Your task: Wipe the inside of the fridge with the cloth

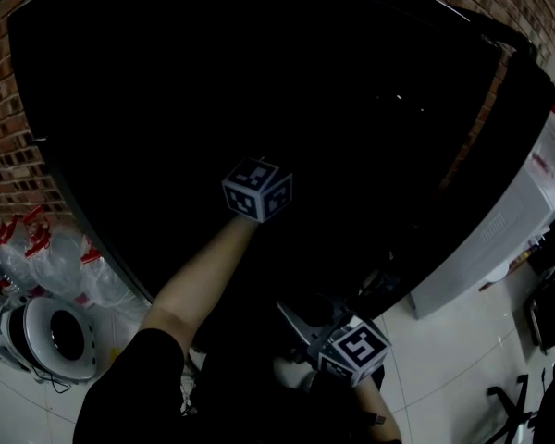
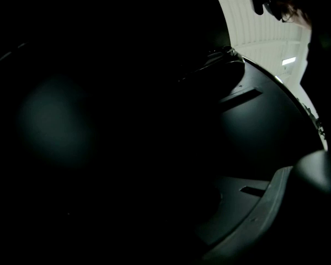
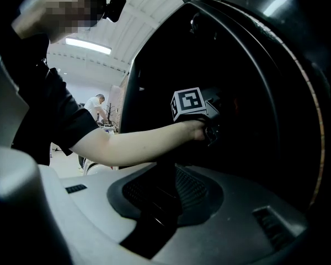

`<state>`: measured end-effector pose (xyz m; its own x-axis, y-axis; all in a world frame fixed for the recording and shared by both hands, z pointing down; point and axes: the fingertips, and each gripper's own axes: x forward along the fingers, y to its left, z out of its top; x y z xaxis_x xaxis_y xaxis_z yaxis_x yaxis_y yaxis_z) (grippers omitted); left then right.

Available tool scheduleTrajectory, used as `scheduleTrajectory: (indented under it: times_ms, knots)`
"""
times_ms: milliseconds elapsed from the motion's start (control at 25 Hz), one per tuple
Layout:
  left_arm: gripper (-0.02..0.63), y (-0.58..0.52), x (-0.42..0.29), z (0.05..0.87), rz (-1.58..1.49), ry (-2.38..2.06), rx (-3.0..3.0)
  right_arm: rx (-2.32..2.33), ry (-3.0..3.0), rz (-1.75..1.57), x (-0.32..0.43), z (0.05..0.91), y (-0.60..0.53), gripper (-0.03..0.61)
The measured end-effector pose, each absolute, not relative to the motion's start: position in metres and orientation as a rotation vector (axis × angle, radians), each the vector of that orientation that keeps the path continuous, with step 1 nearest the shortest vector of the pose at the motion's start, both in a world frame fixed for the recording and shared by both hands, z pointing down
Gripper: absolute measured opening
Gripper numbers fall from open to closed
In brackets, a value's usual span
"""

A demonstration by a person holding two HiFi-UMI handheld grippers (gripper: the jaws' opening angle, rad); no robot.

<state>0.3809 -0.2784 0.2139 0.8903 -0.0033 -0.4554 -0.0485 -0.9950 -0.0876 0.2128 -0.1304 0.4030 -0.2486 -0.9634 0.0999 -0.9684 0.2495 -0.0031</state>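
Note:
The fridge is a black cavity filling most of the head view, too dark to show its inside. My left arm reaches into it. Only the left gripper's marker cube shows there; its jaws are lost in the dark. The right gripper view shows that cube and the hand against the dark interior. In the left gripper view only one grey finger shows dimly. I see no cloth in any view. My right gripper hangs low outside the fridge, jaws together with nothing between them.
A brick wall stands at the left, with clear plastic bags and a white round appliance on the tiled floor below it. A white cabinet stands at the right. Another person stands far off.

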Motion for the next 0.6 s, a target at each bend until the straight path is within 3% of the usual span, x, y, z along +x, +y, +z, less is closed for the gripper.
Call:
scheduleTrajectory:
  times_ms: [80,600]
  knots:
    - [0.046,-0.286,0.386,0.214,0.701,0.069,-2.957,1.922,-2.395,0.096,0.218,0.402,-0.133,0.062]
    - [0.046,-0.329,0.41,0.222,0.681,0.298,-2.95,1.967,-2.407,0.094,0.224,0.396,-0.134,0.06]
